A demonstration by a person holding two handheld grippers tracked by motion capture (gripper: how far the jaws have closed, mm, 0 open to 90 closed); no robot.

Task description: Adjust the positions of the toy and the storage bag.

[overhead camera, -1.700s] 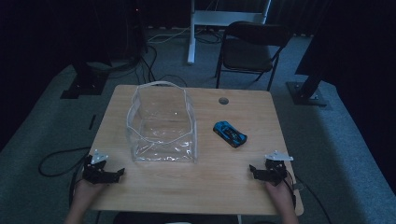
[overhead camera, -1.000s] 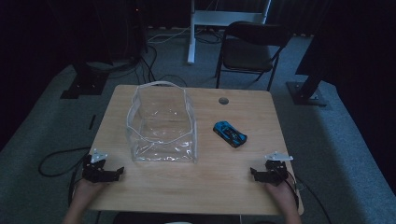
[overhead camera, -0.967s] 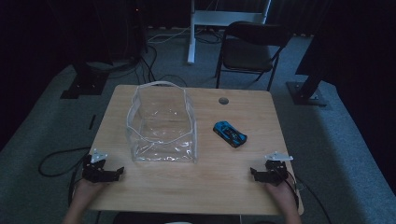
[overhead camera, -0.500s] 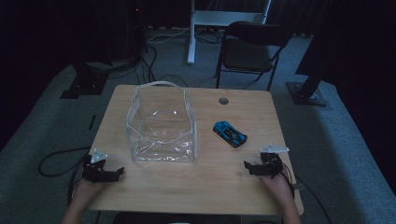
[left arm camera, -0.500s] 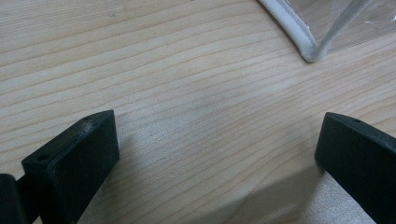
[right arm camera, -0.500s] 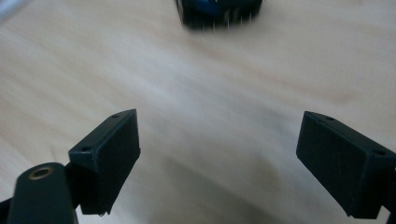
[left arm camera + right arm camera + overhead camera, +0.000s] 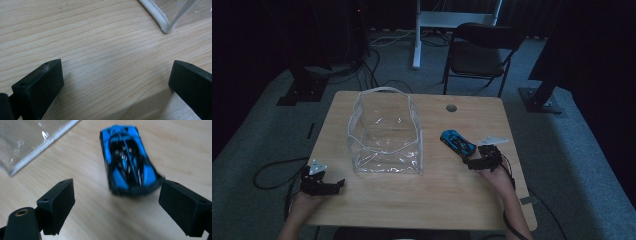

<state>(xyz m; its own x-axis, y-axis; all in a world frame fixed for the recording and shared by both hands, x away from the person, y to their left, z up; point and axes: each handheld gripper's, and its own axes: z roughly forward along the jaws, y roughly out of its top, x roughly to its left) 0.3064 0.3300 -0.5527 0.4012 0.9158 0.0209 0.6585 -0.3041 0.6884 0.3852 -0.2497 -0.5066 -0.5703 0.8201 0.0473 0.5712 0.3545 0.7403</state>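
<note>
Right gripper (image 7: pixel 473 161), jaws wide, lines up on the blue toy car (image 7: pixel 457 142) at centre right of the high view, car just ahead and not yet between them. Left gripper (image 7: pixel 332 184), also wide, idles at lower left beside the clear bag (image 7: pixel 385 132). Wooden table (image 7: pixel 437 200); dark room, 1 folding chair (image 7: pixel 479 55) at top.
</note>
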